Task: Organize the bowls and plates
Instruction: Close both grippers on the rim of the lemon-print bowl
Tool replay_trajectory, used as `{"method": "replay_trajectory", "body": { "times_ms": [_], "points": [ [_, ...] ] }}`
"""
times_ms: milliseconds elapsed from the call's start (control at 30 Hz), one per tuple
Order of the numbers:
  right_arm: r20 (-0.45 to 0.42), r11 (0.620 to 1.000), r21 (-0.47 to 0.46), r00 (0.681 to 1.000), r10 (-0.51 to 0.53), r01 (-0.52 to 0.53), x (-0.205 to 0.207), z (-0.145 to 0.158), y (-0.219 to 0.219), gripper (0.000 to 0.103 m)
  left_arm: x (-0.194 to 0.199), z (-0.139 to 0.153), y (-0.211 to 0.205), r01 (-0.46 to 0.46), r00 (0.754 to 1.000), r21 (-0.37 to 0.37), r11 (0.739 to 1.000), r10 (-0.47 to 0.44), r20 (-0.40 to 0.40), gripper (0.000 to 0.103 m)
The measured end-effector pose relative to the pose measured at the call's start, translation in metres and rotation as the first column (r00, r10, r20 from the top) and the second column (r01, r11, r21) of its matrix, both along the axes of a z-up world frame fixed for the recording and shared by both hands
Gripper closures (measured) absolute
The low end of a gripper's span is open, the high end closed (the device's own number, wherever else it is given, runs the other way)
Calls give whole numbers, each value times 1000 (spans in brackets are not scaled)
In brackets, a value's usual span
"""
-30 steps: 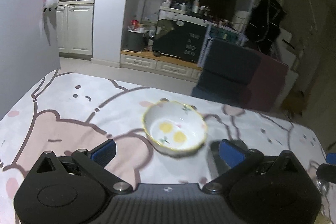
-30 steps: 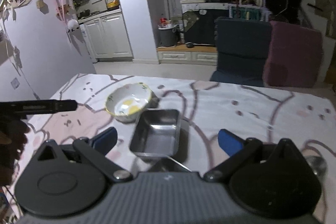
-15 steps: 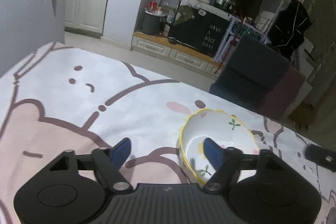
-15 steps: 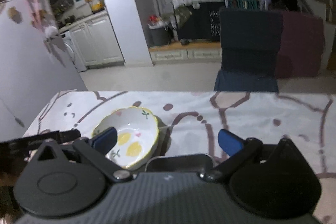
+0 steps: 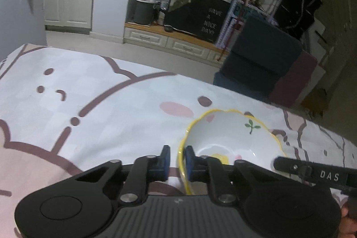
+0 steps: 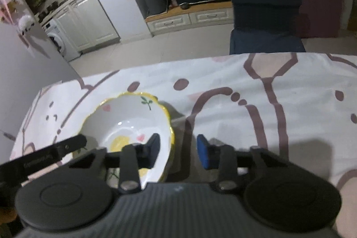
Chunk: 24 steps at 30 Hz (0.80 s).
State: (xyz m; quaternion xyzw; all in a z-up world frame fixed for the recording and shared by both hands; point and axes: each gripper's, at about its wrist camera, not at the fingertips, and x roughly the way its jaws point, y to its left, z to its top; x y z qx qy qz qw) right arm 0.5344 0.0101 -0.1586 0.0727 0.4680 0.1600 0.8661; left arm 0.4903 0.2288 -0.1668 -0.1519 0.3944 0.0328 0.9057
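As seen, step: gripping bowl [image 5: 232, 139] by both sides, lift not yet begun
Bowl: on cloth [image 5: 111, 108], near table's far edge
Left gripper [image 5: 177, 160]: jaws closing, nearly shut, near rim between pads
Right gripper [image 6: 178, 148]: jaws closing, part open, right rim between, pads apparently short of contact
Pose: both tilted down, side by side
Next: firm pinch, level lift

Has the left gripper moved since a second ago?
Yes. The left gripper has come down and forward to the bowl, its jaws closing astride the near rim, against the tablecloth print.
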Motion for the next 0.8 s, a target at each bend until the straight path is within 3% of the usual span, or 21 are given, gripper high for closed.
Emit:
{"method": "replay_trajectory", "body": {
  "times_ms": [133,233,600,800],
  "points": [
    [11,999,-9,999,37,-37,3,-3,3,86,3,-4,-5,24,1000,20,1000,-24,-16,93],
    [-26,998,0,998,62,-62,5,-8,9,92,4,-5,-2,26,999,-3,1000,-26,-30,94],
    [-9,992,-81,995,95,-96,10,-13,27,91,7,-3,-9,14,997,18,1000,-12,-78,94],
    [-10,994,-70,996,85,-86,8,-12,23,92,-5,-2,-4,2,997,-40,999,-5,-77,95]
  ]
}}
